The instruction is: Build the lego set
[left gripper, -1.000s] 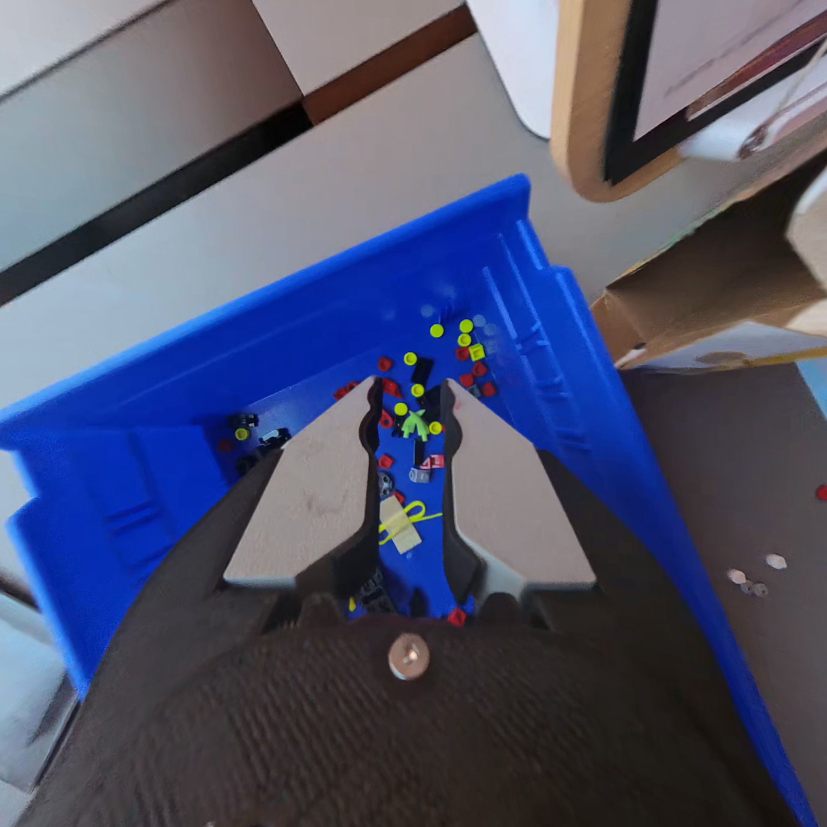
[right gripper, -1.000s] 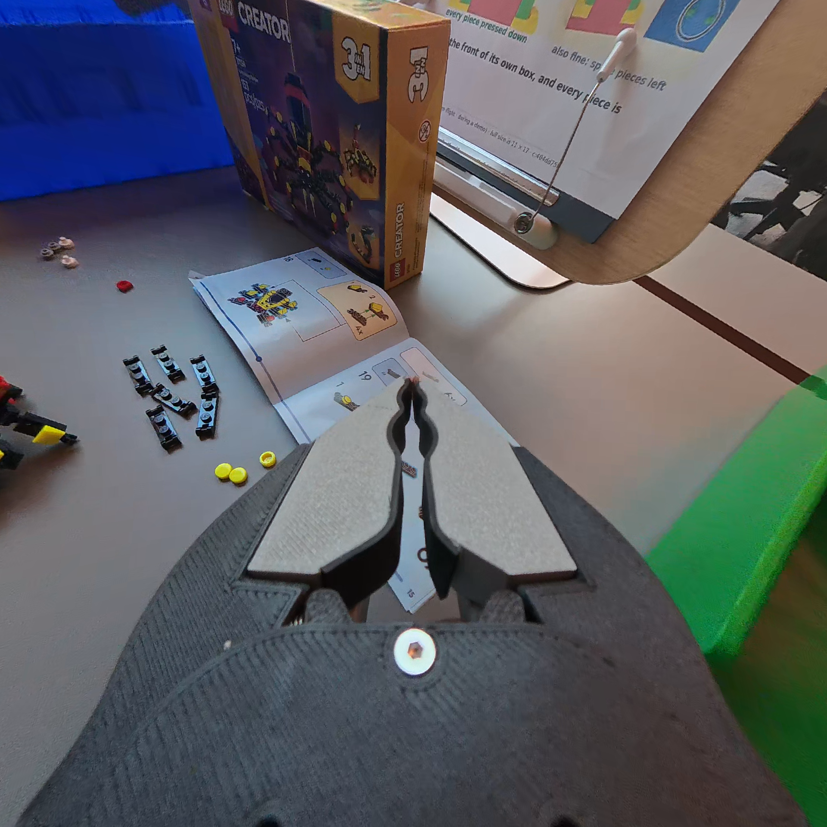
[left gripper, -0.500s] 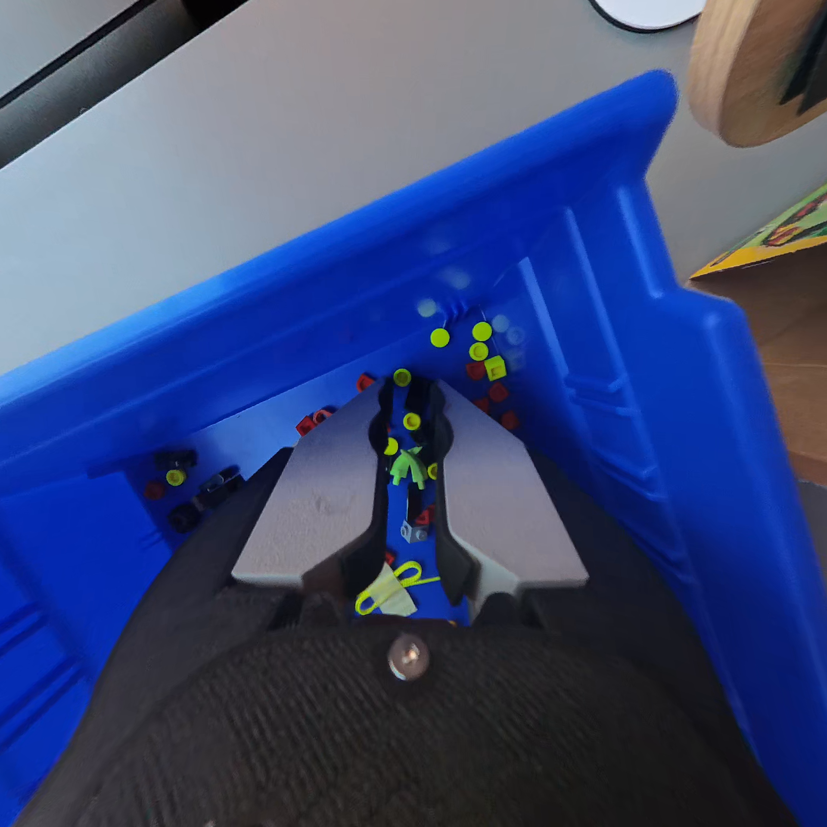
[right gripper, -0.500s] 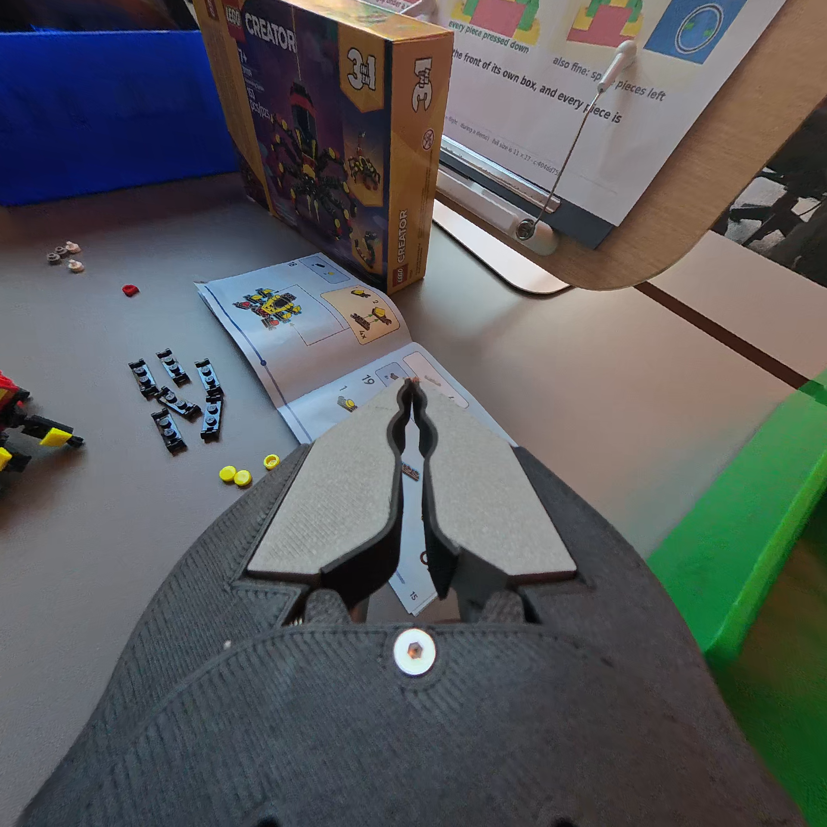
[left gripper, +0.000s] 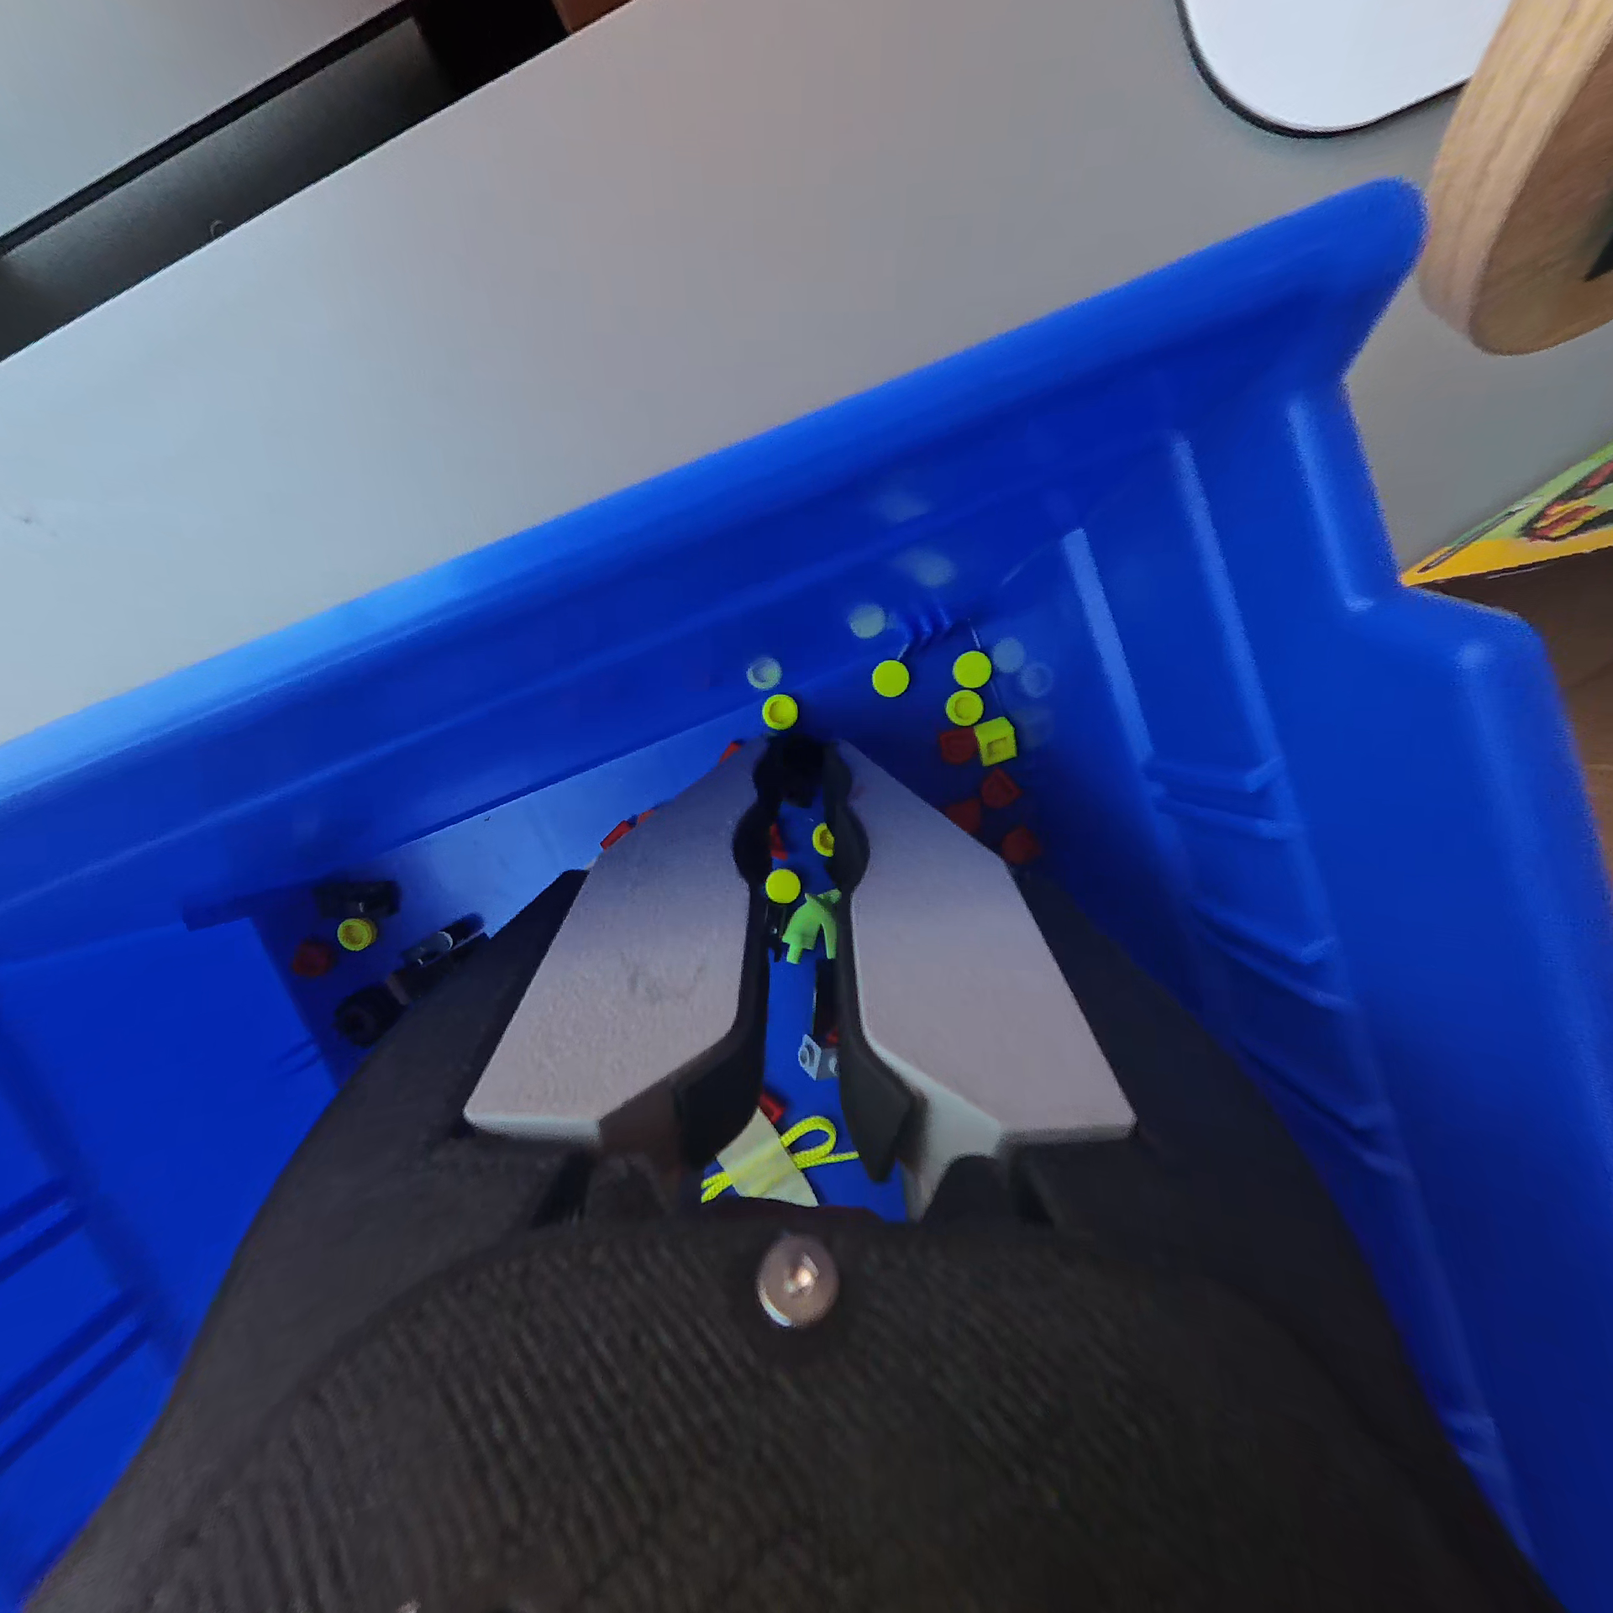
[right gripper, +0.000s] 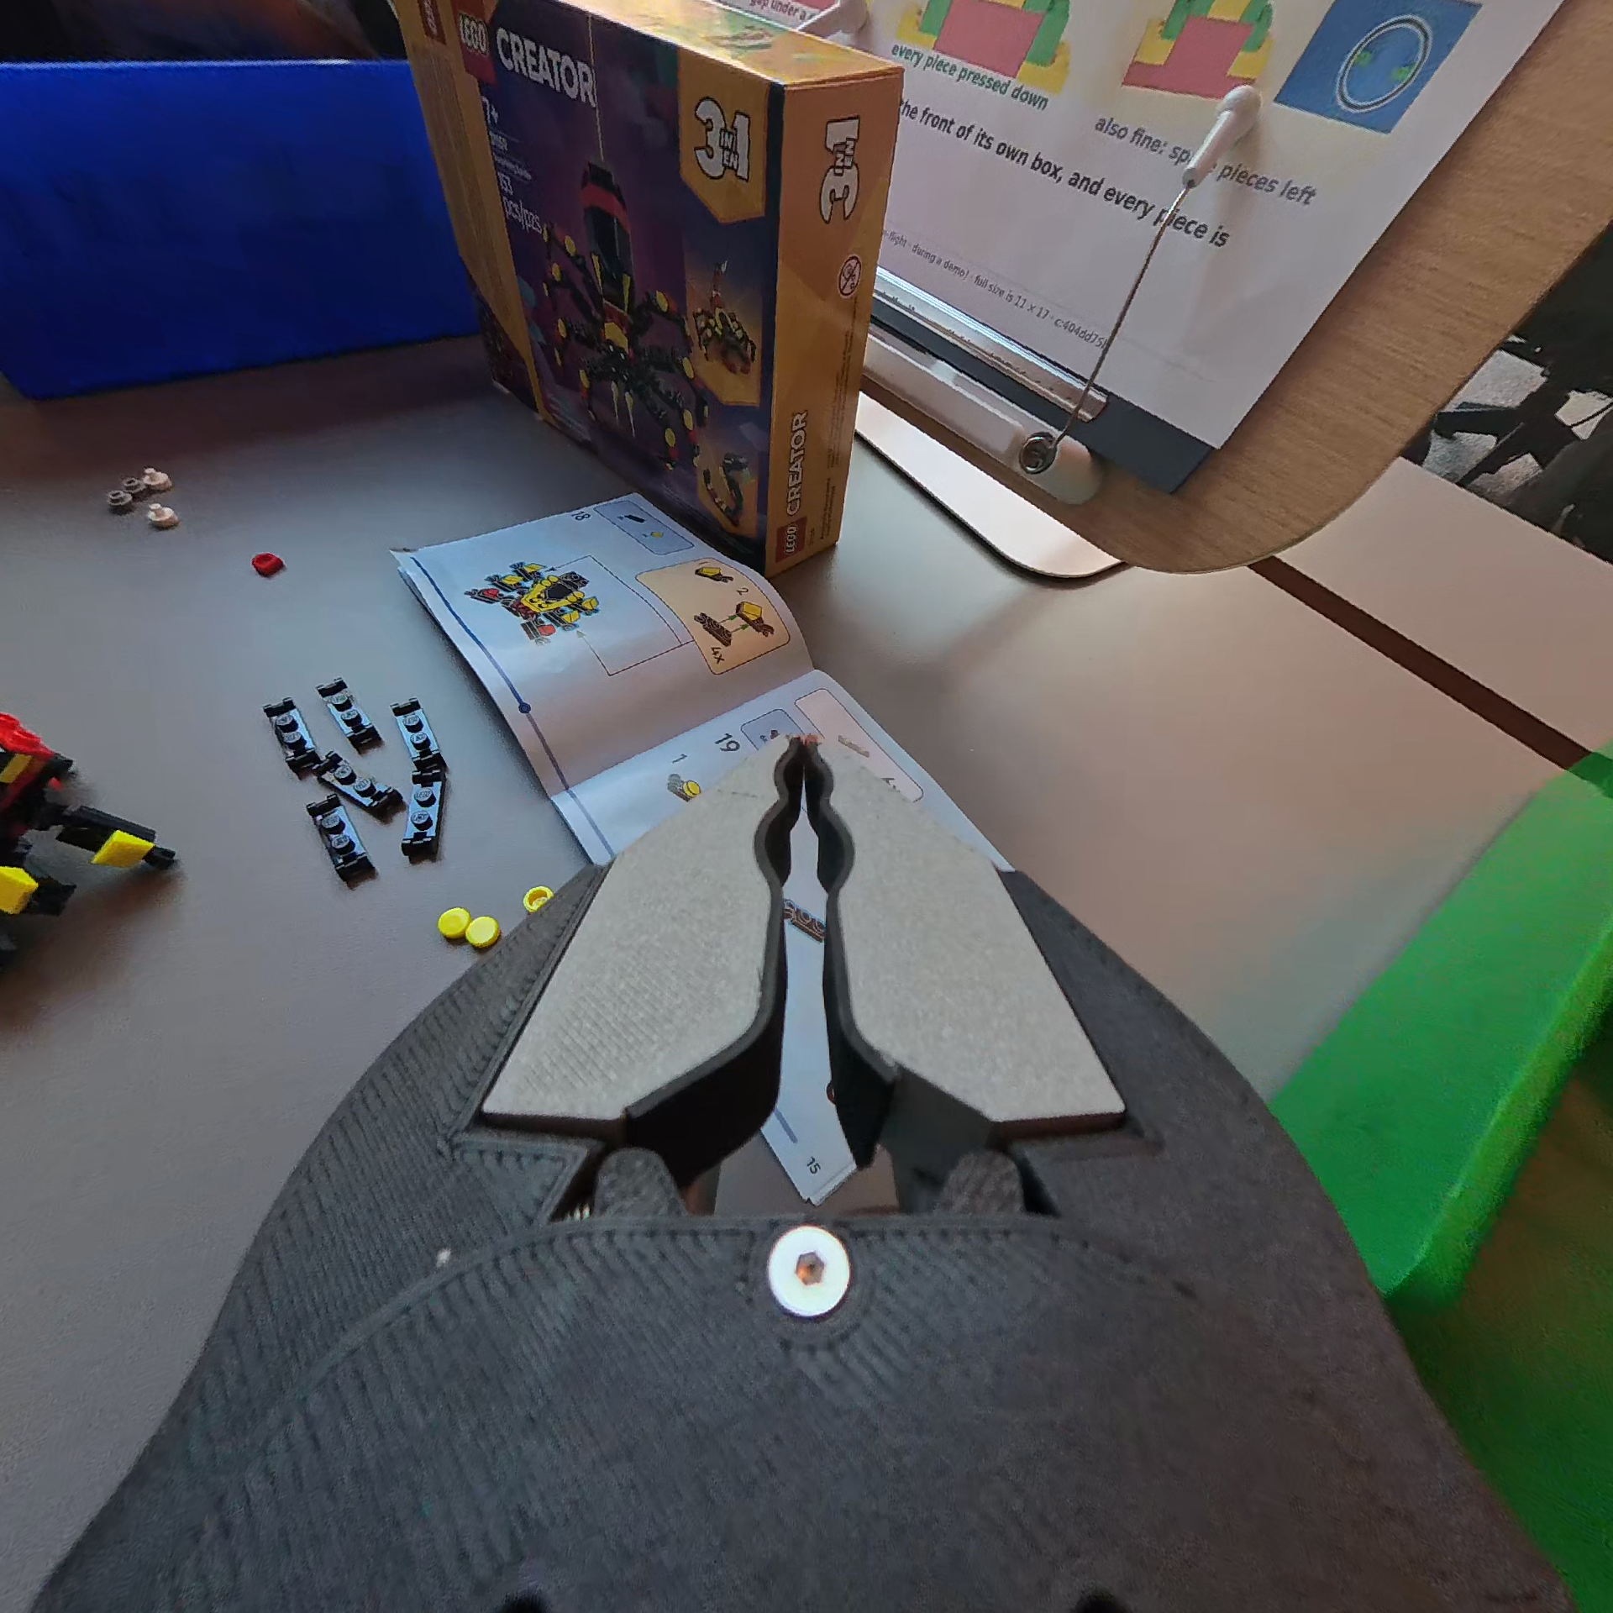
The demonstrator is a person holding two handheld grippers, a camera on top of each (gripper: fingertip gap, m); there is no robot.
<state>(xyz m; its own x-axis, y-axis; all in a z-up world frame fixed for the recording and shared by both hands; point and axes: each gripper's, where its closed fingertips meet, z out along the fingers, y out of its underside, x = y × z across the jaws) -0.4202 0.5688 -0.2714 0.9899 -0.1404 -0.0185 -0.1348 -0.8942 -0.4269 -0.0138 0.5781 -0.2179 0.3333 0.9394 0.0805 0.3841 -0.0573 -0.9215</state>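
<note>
My left gripper (left gripper: pixel 796 768) is down inside the blue bin (left gripper: pixel 1004 419), its tips closed on a small black piece (left gripper: pixel 792 758) near the far wall. Loose yellow round studs (left gripper: pixel 890 678), red pieces (left gripper: pixel 999 790), a lime green piece (left gripper: pixel 810 930) and black pieces (left gripper: pixel 367 1012) lie on the bin floor. My right gripper (right gripper: pixel 803 751) is shut, hovering over the open instruction booklet (right gripper: pixel 611 628). A tiny reddish speck shows at its tips; I cannot tell if it is a piece. Several black plates (right gripper: pixel 358 777), yellow studs (right gripper: pixel 467 925) and a partly built red, black and yellow model (right gripper: pixel 52 838) lie on the table.
The set's box (right gripper: pixel 663 262) stands behind the booklet. A wooden board with a printed sheet (right gripper: pixel 1309 288) leans at the right. A green bin (right gripper: pixel 1484 1004) is at the right edge. A red piece (right gripper: pixel 267 563) and small tan pieces (right gripper: pixel 144 497) lie at the left.
My left gripper has gone deeper into the blue bin toward its far wall and its jaws have narrowed onto the black piece. The right gripper has barely moved.
</note>
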